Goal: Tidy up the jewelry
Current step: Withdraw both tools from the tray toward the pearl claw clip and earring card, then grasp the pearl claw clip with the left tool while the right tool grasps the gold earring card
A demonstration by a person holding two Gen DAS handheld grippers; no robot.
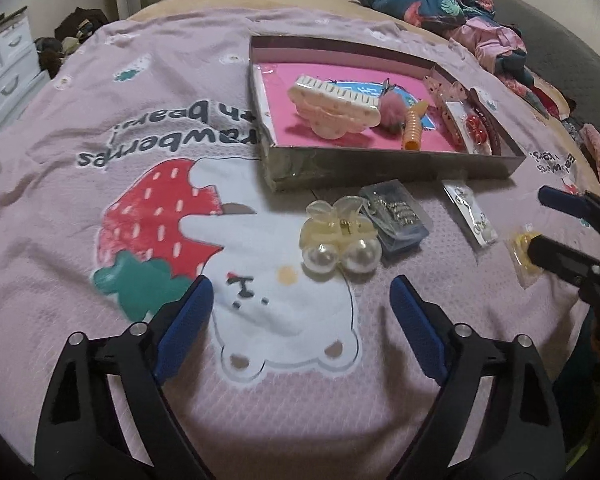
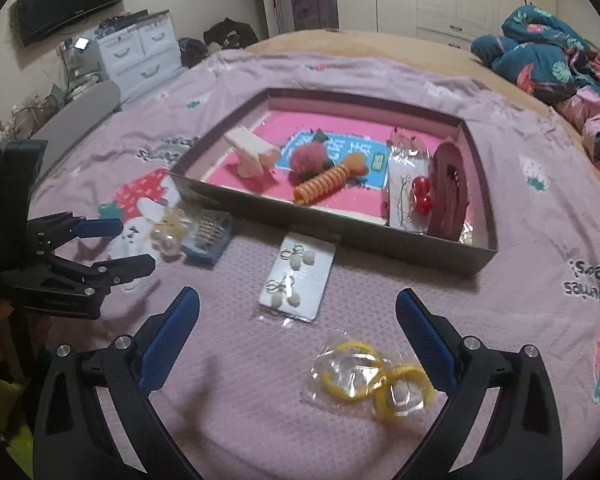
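**Both tongs spread over loose pieces short of the box**

Yellow hoops in a clear bag lie nearest, just ahead of the right tongs and toward their right finger; those tongs are released, holding nothing; the bag's long axis runs across the gap, slanting toward the right finger. Straight beyond sits an earring card, long axis pointing away toward the box. The left tongs are likewise spread and empty; a pearl clip lies directly ahead of them, pearls facing the fingers, with a blue case touching it on the right. The box, already holding a cream claw and an orange coil, stands beyond both. By my reading, the right hand is nearer the hoops, the left nearer the clip.
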